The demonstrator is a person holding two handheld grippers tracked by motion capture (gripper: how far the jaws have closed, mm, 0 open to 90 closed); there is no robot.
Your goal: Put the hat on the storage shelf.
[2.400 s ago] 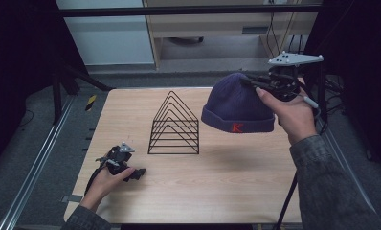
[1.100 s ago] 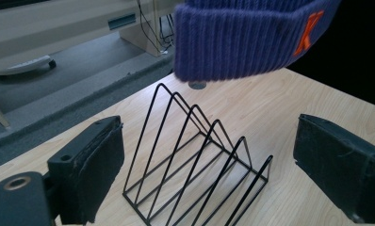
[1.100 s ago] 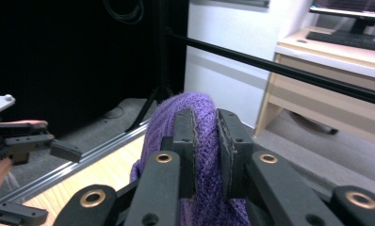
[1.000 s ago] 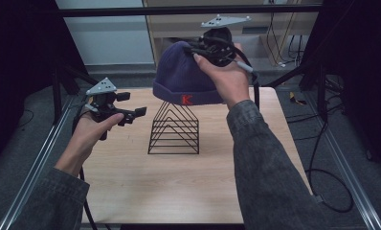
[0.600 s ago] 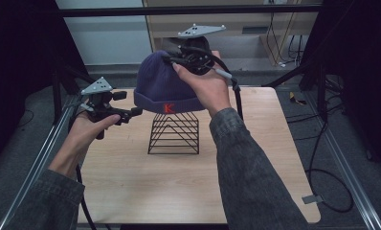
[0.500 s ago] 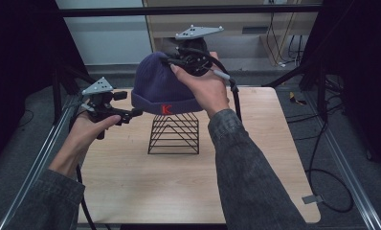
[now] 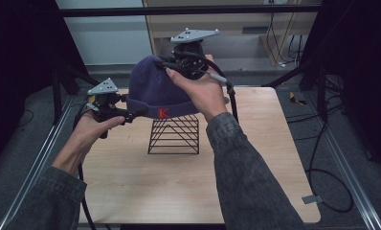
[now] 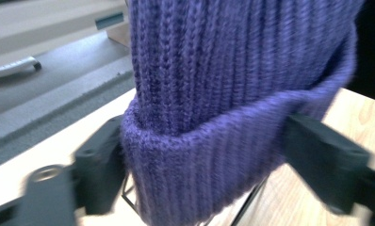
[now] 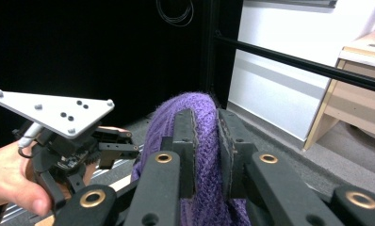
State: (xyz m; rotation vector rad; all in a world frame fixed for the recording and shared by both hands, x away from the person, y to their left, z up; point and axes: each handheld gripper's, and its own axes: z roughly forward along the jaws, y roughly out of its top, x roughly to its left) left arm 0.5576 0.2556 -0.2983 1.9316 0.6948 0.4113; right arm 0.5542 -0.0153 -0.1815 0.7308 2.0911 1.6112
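A purple knit beanie (image 7: 152, 88) with a red K on its folded cuff hangs over a black wire rack (image 7: 174, 136) standing on the wooden table (image 7: 265, 143). My right gripper (image 7: 162, 64) is shut on the beanie's crown (image 9: 199, 117) and holds it up from above. My left gripper (image 7: 138, 114) reaches in from the left at cuff height. Its jaws have just been closing with the cuff (image 8: 223, 155) between them. They stand on either side of the cuff, which is not squeezed. A rack wire (image 8: 251, 207) shows below the cuff.
Black frame posts and rails surround the table. A cable lies on the floor at the right. A cabinet and a white panel stand behind the table. My left gripper (image 9: 115, 148) with its grey plate sits at the lower left of the right gripper view.
My right hand has carried the beanie to the left, so it now hangs over the rack's left side. The cuff has reached my left gripper, which stayed in place.
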